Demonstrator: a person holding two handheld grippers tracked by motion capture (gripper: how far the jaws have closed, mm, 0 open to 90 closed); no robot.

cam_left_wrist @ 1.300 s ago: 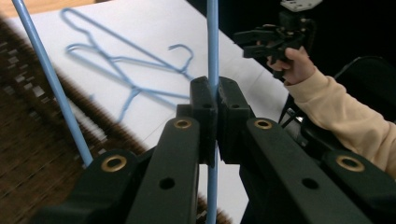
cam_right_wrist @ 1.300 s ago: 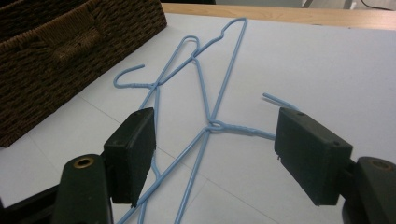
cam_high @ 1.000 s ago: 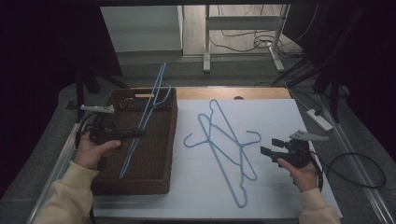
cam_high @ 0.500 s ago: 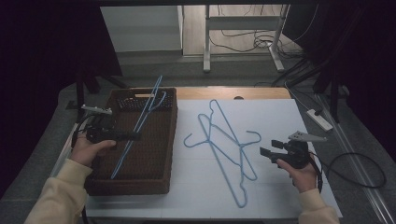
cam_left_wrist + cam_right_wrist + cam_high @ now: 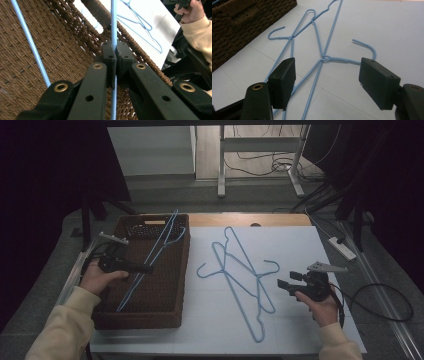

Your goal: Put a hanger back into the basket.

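Over the brown wicker basket (image 5: pixel 165 300) the left gripper (image 5: pixel 145 268) is clamped tight on the thin wire of a blue hanger (image 5: pixel 150 257), which slants across the basket with its top leaning on the far rim. The right gripper (image 5: pixel 281 284) hovers above the white tabletop (image 5: pixel 300 245) with its jaws spread wide and nothing between them, close beside two more blue hangers (image 5: pixel 240 275) lying crossed there
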